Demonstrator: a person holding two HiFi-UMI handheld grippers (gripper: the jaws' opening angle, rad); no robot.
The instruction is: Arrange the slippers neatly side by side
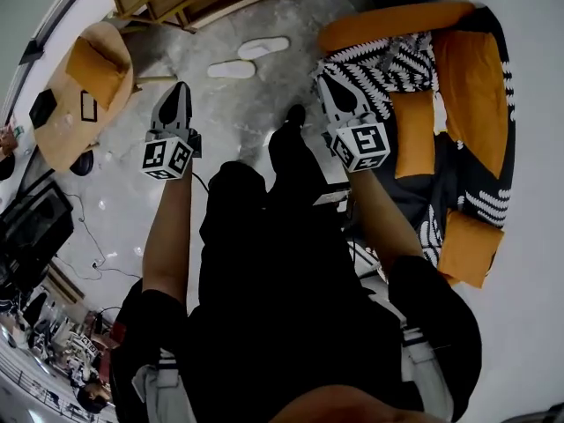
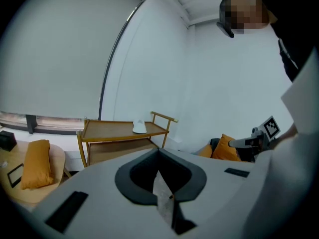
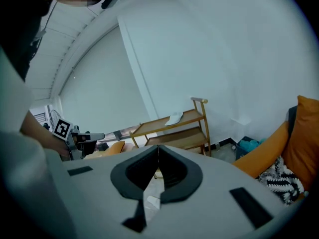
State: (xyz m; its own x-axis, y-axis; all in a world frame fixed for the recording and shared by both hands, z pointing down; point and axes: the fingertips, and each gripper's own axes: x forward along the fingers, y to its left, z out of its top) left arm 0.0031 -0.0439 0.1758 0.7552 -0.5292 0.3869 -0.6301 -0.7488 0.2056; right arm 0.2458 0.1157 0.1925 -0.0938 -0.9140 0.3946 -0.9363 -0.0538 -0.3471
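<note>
Lying on the floor (image 1: 231,123), the slippers (image 1: 232,69) look light and floppy: pinch a sole's rim; left claw (image 1: 180,93) and right claw (image 1: 330,85) sit pressed together.

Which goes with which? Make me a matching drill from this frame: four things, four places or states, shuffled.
1. two white slippers
2. patterned blanket
3. left hand-held gripper
4. small orange cushion

A. shut, empty
B. on the sofa
C. on the grey floor
D. on the round wooden piece

Pairs: 1-C, 2-B, 3-A, 4-D
</note>
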